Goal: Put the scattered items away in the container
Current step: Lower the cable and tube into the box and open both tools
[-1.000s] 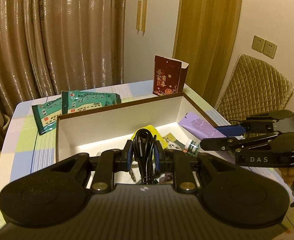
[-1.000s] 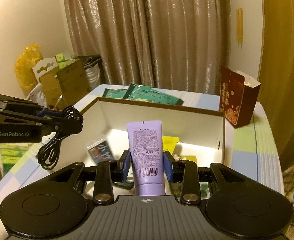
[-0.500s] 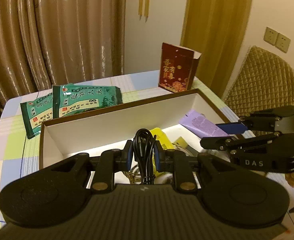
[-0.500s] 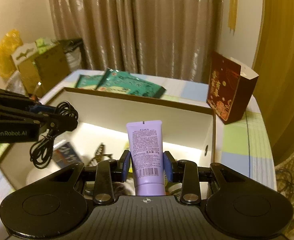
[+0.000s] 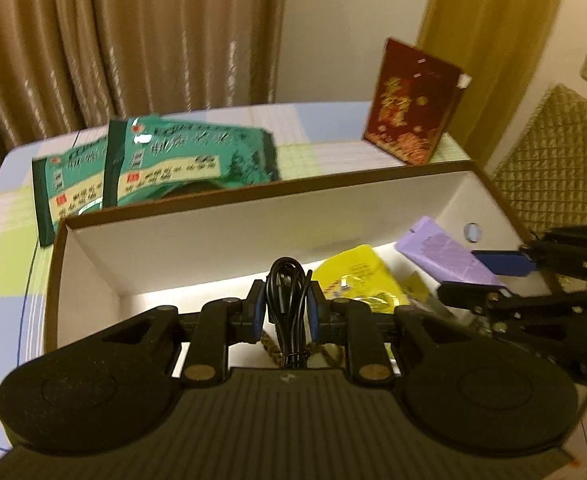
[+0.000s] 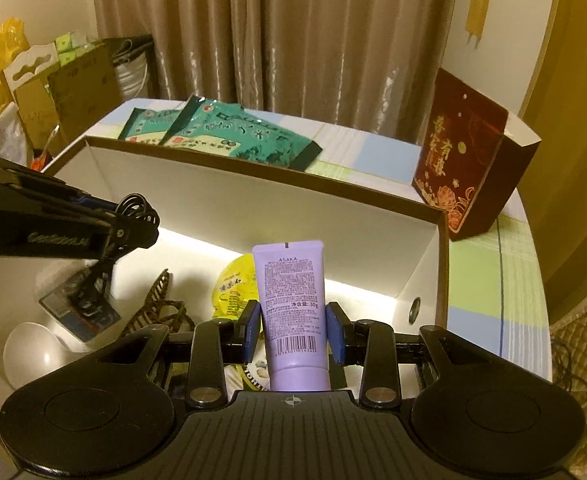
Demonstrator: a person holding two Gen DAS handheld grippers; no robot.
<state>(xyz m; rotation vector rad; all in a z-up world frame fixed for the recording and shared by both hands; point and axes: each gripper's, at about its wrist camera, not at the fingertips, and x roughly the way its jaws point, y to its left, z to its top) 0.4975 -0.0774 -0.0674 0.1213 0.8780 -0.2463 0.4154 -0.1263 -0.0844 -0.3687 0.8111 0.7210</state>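
Left tool (image 5: 284, 312) first: its blue pads are clamped on a bundled black cable (image 5: 287, 300), the tool tilted down over the white box (image 5: 213, 236). Inside the box lies a yellow packet (image 5: 357, 280); two green pouches (image 5: 181, 160) and a red gift box (image 5: 411, 100) sit on the table (image 5: 9, 264) beyond the far wall. Over on the right wrist view, the right tool (image 6: 293, 332) grips a purple tube (image 6: 291, 300) at its lower body, cap end toward the camera, hanging above the box floor, where a white bowl (image 6: 27, 348) and a brown hair clip (image 6: 157, 308) already lie. Best play now, I'd say: lower each load to a bare patch of floor, keep the tools apart, then open the jaws so nothing bounces out.
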